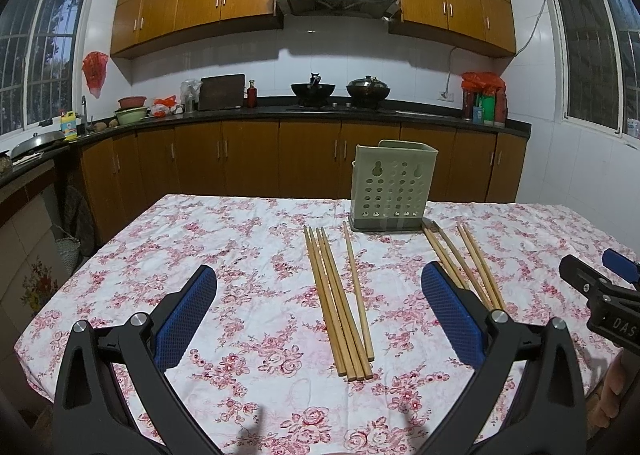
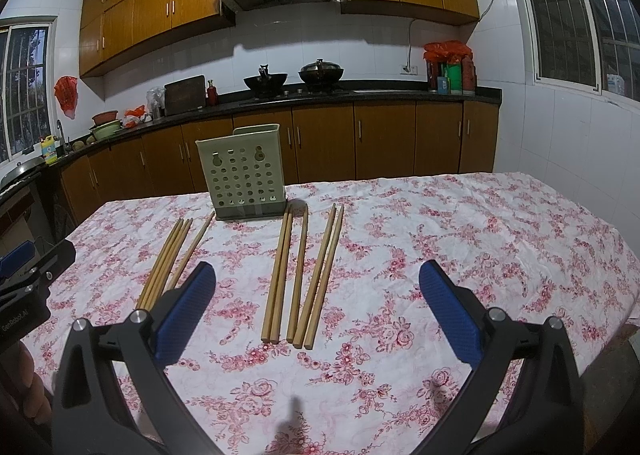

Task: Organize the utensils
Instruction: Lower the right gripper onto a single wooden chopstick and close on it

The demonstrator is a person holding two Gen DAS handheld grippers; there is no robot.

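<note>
A: Ten chopsticks counted on the table (image 1: 120, 255), in two sets of five, none yet in the holder (image 1: 392, 183). Left to right?

B: Left gripper (image 1: 320, 315) first. Jaws spread wide, nothing held, hovering over the near edge. Left set (image 1: 340, 303) lies straight ahead of it, between its two pads (image 1: 188, 319): four sticks touching side by side, a fifth just beside them on the right, splayed off at the far end.

A: Axis?

B: Long axis runs near edge to far edge, roughly along the gripper's own line of sight. Thin tips point at the holder, thick butts toward the near edge.

A: Holder?

B: Upright, perforated, green, near the middle of the far edge, just beyond the far tips of both sets.

A: Right side?

B: Right set (image 2: 300, 275) lies ahead of the right gripper (image 2: 318, 311), also wide open and empty, over the near edge. A touching pair, a single, then another pair. Same axis, tips toward the holder.

A: Nearer hand?

B: Each gripper is nearer its own set. My judgement: since the sticks run parallel to the fingers, a grasp closes across the shafts without turning the wrist much; the loose fifth stick may need a separate pick.
</note>
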